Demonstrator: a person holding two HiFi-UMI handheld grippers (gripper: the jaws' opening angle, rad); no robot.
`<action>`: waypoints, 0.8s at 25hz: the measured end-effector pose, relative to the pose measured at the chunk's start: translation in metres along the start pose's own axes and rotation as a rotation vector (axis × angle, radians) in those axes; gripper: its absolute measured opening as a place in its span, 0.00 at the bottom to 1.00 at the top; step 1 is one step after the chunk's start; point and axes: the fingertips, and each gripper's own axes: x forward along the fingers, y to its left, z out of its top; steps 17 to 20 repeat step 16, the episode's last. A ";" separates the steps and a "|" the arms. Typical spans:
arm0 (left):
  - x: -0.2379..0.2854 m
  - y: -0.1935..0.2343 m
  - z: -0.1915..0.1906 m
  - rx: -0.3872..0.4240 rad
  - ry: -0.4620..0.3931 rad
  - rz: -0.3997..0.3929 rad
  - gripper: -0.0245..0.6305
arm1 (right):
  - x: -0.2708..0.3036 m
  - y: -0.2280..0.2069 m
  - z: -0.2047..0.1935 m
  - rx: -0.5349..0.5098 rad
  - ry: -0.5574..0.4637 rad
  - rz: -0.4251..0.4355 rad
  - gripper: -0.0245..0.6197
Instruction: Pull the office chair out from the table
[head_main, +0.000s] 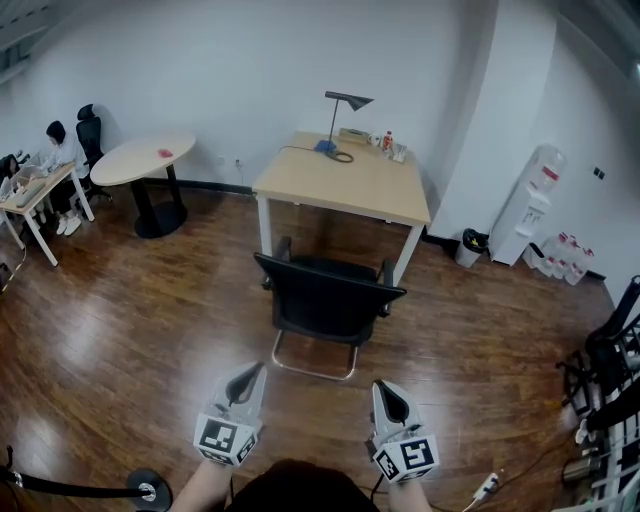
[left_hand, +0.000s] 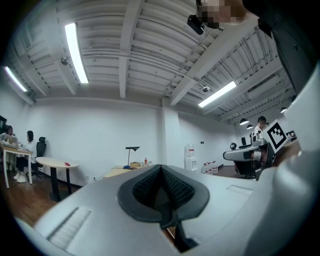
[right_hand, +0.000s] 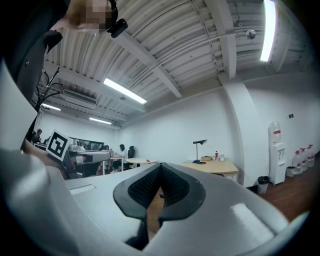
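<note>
A black office chair (head_main: 325, 297) on a chrome sled base stands at the near edge of a square wooden table (head_main: 340, 182), its back turned to me. My left gripper (head_main: 250, 372) and right gripper (head_main: 381, 390) hover side by side in front of the chair's back, both short of it and touching nothing. Both are shut and empty. In the left gripper view the left gripper (left_hand: 161, 170) has its jaws together, with the table (left_hand: 120, 172) far beyond. The right gripper (right_hand: 159, 169) is likewise shut in the right gripper view, with the table (right_hand: 220, 166) at right.
A desk lamp (head_main: 342, 120) and small bottles (head_main: 388, 142) sit on the table. A round table (head_main: 143, 160) stands at left, and a person sits at a desk (head_main: 35, 188) beyond. A water dispenser (head_main: 531, 205), bottles and a bin (head_main: 468, 247) line the right wall. A rack (head_main: 607, 400) stands near right.
</note>
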 end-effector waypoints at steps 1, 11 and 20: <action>0.002 -0.001 -0.001 -0.001 0.003 -0.001 0.04 | 0.001 -0.001 0.002 0.011 -0.008 0.000 0.05; 0.021 -0.020 0.002 -0.018 0.001 -0.053 0.04 | -0.003 -0.012 0.009 0.032 -0.040 -0.025 0.05; 0.017 -0.022 0.008 0.026 -0.017 -0.046 0.04 | -0.008 -0.016 0.007 0.038 -0.044 -0.046 0.05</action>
